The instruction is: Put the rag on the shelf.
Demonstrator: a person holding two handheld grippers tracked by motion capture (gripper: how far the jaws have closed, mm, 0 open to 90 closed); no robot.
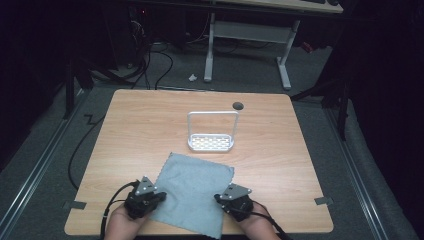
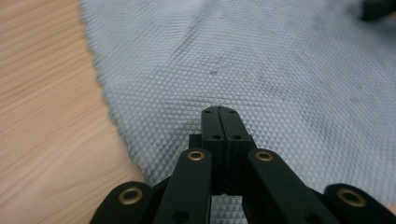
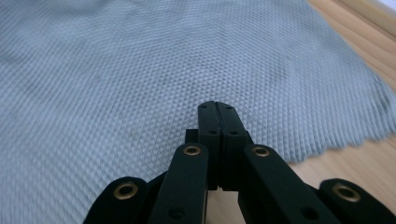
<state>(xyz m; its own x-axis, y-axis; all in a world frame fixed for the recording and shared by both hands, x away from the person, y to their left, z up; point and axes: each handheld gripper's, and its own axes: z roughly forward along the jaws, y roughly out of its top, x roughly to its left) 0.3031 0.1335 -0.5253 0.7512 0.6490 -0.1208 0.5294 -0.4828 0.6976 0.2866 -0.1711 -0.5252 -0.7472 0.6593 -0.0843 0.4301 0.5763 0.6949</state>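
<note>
While both jaw pairs are pressed together, gripping nothing, the left gripper (image 1: 159, 196) and right gripper (image 1: 218, 198) flank the grey cloth (image 1: 192, 192) lying flat at the table's (image 1: 140, 130) near edge, probably poised to take its corners.

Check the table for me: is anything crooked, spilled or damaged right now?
Nothing spilled or damaged. The grey cloth lies flat but skewed to the table edges, its near corner reaching the front edge. The white rack stands upright behind it.

The left gripper (image 1: 161, 196) and right gripper (image 1: 218, 198) are held low in the frame, jaws pressed together.
</note>
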